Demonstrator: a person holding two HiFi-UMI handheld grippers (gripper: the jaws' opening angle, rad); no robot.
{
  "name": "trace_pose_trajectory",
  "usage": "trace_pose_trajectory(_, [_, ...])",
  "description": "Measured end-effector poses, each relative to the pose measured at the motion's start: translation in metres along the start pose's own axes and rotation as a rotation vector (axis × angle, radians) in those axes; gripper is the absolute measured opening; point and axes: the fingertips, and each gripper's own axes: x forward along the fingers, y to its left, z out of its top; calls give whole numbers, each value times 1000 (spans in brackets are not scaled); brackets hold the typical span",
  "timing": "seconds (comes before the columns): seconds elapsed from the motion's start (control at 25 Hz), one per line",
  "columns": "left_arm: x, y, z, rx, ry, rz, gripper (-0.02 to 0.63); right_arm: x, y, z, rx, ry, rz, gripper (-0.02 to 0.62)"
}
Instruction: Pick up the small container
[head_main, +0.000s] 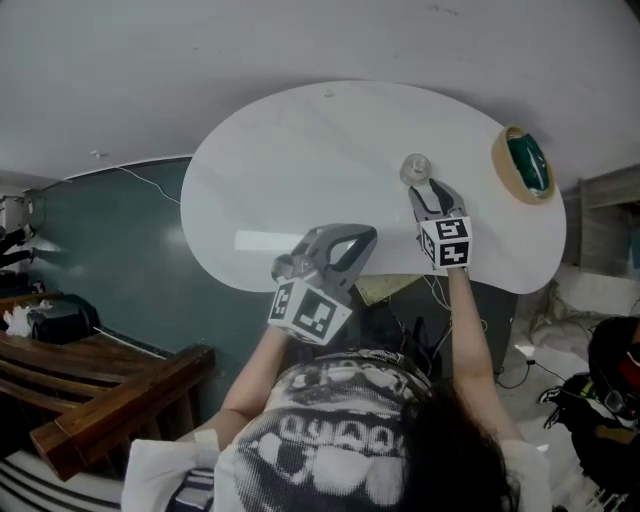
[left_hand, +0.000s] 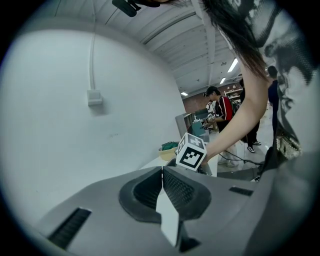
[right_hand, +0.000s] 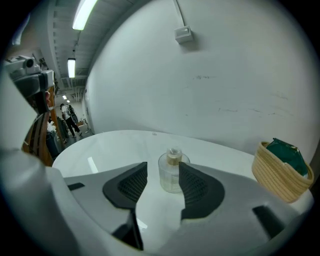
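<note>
Your right claw (right_hand: 162, 170) stands half open and empty; the small container (right_hand: 171, 175) looks light, slick and breakable, so clasp its clear body gently.

We wear a black-and-white printed T-shirt (head_main: 345, 440). Our left gripper (left_hand: 162, 174) and right gripper (head_main: 428, 190) are grey, dark ribbed pads (right_hand: 200, 187) in front, a black-and-white marker cube (head_main: 446, 243) behind.

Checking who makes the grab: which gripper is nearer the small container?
Right. The right gripper is at the small container, which stands at the tips of its open jaws, ungripped. The left gripper, shut, hangs near the table's front edge, well short of it.
</note>
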Motion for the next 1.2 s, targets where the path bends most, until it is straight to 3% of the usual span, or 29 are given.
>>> trace_pose_trajectory(0.24, [6,14,-7,-6,-3,-17,6,33,-13,-14,38,58,-17,270])
trace_pose_trajectory(0.52, [11,25,-14,-9,6,-32,5,64,-24,-27,37,126,-12,315])
trace_pose_trajectory(0.76, [8,34,-24,-13,35,-22,6,89,-24,-36,17,163,3,330])
trace_pose_trajectory(1.2, [-3,46,-42,-37,75,14,6,92,-26,-36,32,135,-18,325])
